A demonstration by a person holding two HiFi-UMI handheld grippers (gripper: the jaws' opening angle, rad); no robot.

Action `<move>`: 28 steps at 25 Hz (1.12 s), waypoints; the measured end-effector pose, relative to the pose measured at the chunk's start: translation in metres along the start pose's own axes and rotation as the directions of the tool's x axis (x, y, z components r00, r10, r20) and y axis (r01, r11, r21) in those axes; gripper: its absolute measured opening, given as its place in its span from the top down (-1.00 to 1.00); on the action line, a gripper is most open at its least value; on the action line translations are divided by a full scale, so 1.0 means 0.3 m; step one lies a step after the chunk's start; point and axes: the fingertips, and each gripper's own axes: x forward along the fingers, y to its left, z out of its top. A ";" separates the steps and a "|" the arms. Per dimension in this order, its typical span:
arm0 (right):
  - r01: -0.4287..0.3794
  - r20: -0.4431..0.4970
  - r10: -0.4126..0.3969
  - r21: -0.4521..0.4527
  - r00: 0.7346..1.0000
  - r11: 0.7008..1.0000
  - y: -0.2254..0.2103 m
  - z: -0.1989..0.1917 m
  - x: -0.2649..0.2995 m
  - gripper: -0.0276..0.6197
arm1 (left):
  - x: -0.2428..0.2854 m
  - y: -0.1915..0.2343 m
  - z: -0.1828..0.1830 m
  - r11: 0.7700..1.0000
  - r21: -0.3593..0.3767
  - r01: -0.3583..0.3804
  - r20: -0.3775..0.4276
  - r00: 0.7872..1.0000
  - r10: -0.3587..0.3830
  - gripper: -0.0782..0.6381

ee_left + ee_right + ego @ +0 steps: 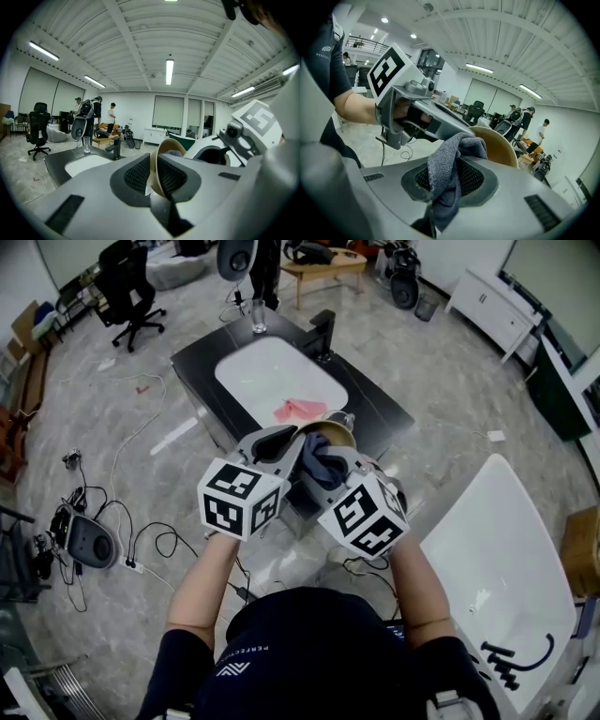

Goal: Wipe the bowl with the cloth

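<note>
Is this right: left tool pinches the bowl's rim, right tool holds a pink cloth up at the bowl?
Not quite. The cloth in the right tool is grey, as the right gripper view shows; a pink cloth lies apart in the white basin in the head view. The left tool does pinch the bowl by its rim.

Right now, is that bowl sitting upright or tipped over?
Tipped. The left gripper holds the bowl by its rim in the air, mouth sideways towards the grey cloth.
</note>
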 end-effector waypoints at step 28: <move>0.107 -0.099 -0.104 0.024 0.990 0.994 -0.098 -0.061 -0.044 0.63 | 0.018 0.083 -0.100 0.999 -0.019 -0.050 -0.050 0.998 0.049 0.71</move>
